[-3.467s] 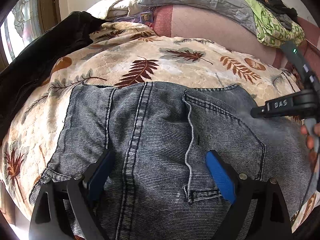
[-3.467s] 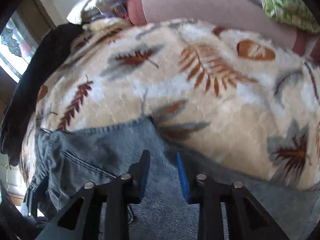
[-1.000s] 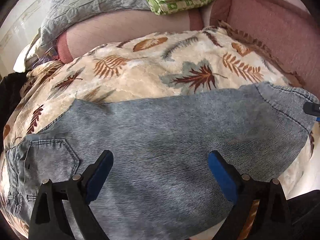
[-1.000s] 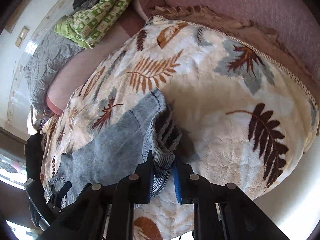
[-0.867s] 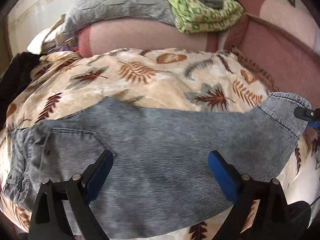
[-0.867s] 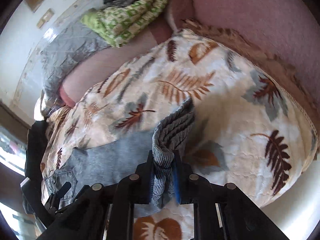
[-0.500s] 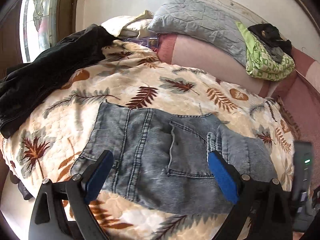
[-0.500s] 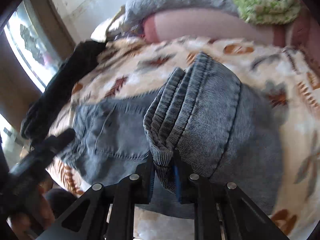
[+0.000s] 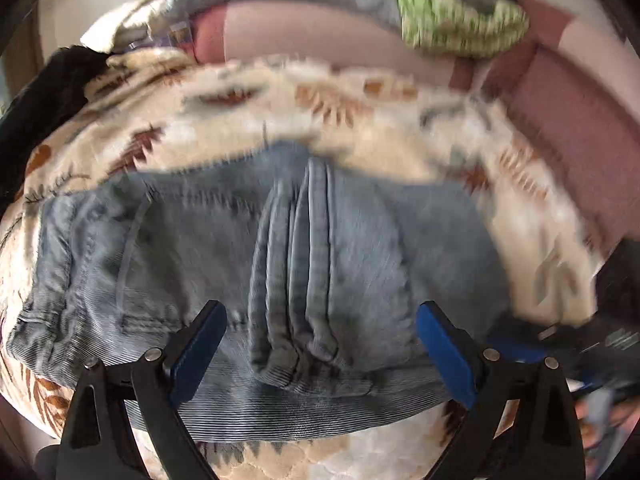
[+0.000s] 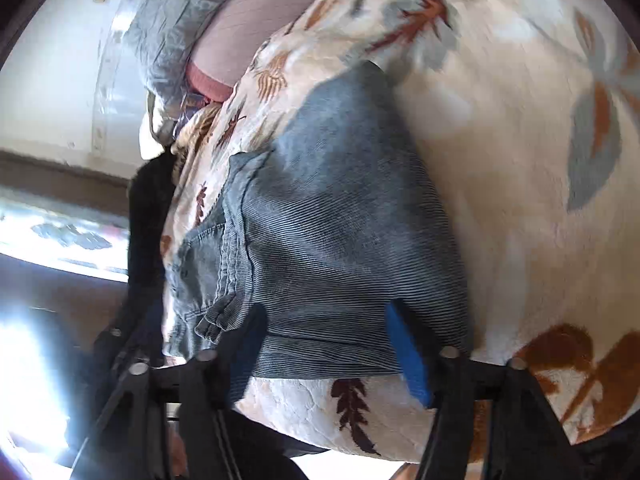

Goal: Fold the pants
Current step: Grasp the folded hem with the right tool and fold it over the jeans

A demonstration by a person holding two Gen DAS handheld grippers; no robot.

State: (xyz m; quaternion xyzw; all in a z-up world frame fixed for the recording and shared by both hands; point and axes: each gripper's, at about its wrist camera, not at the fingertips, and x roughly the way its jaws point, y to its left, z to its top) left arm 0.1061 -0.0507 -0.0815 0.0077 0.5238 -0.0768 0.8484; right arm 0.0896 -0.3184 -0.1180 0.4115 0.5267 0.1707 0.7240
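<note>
Right gripper [image 10: 324, 344] opening, jeans [image 10: 328, 216] released; left gripper [image 9: 320, 352] spread, empty. Risk: folded hem [image 9: 296, 264] slumps, layers misalign.

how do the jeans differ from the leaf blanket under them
The jeans are faded blue ribbed denim with seams; the blanket is cream plush printed with rust and grey leaves. The jeans lie folded into a compact stack; the blanket spreads wide beneath them, well past every edge. Both are fabric, lying on the bed.

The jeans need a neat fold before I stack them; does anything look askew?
Yes. On the jeans, the folded-over leg's hem lies bunched in ridges across the middle, well short of the waistband, so the layers aren't aligned.
</note>
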